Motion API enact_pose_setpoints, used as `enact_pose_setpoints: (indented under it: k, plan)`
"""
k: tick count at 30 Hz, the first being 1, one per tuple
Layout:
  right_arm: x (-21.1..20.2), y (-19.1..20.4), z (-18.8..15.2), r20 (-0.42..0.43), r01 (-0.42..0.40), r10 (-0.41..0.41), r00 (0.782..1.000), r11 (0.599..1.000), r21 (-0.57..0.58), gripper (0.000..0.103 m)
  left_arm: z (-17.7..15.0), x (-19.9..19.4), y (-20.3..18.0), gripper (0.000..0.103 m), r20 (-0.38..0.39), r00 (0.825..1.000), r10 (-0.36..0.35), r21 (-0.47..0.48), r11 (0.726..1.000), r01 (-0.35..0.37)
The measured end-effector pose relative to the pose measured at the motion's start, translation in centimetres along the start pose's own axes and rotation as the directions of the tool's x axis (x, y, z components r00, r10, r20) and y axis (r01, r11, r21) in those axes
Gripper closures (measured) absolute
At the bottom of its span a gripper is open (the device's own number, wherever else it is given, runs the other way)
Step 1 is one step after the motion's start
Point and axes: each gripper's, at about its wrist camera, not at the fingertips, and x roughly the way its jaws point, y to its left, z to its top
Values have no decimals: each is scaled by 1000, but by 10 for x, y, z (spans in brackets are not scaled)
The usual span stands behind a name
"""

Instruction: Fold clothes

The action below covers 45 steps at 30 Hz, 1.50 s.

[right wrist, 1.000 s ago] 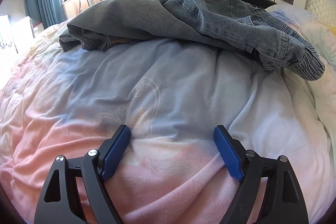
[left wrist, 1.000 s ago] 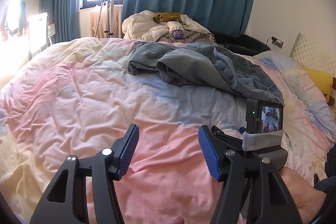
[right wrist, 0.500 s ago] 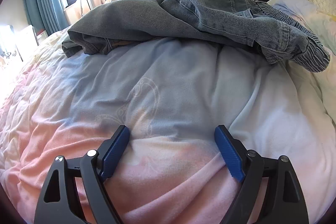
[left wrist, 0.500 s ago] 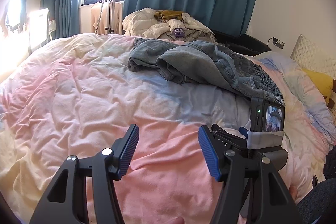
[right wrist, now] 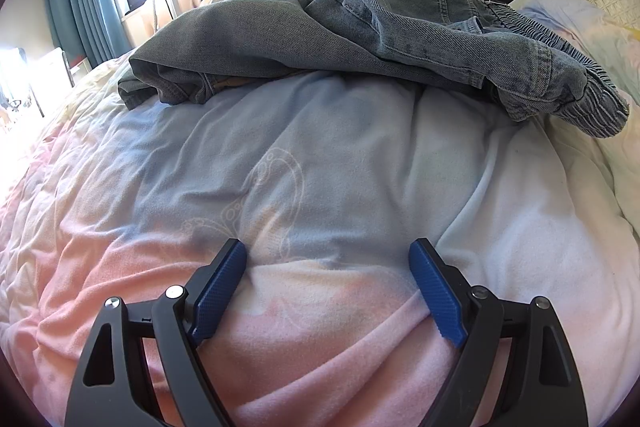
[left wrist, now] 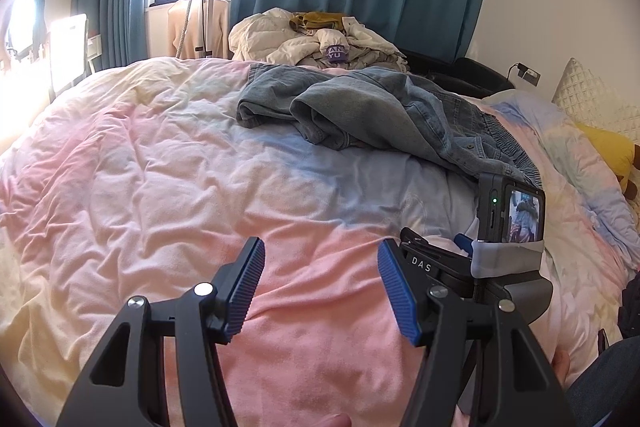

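Folding has not begun, judging by how things lie. The jeans (right wrist: 360, 39) sprawl crumpled across the upper half of the right wrist view, legs bunched and waistband twisted toward the upper right, resting on the pastel duvet (right wrist: 320, 167) of the bed. The right hand-held gripper (right wrist: 328, 287) sits at the lower centre, jaws wide and empty over the duvet. The left hand-held gripper (left wrist: 320, 287) is moderately wide, also empty. Spreading flat, then every fold, remains.
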Motion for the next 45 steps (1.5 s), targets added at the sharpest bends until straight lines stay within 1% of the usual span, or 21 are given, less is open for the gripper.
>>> enact_pose_setpoints:
  k: [25,37,43,45]
  plan:
    - [3,-1,0,-1,-2,2,1000,1000,-1,18,2,0,2,42,11,1000,3,-12,1000,-3]
    - [5,0,0,1,-3,3,1000,1000,-2,17,7,-2,8,42,18,1000,26,-23,999,-25]
    - [7,8,2,-9,33,-34,999,999,-37,14,6,3,8,42,12,999,42,-8,999,-42]
    - [9,8,3,-16,33,-34,999,999,-36,12,8,5,8,42,10,999,47,-3,999,-47]
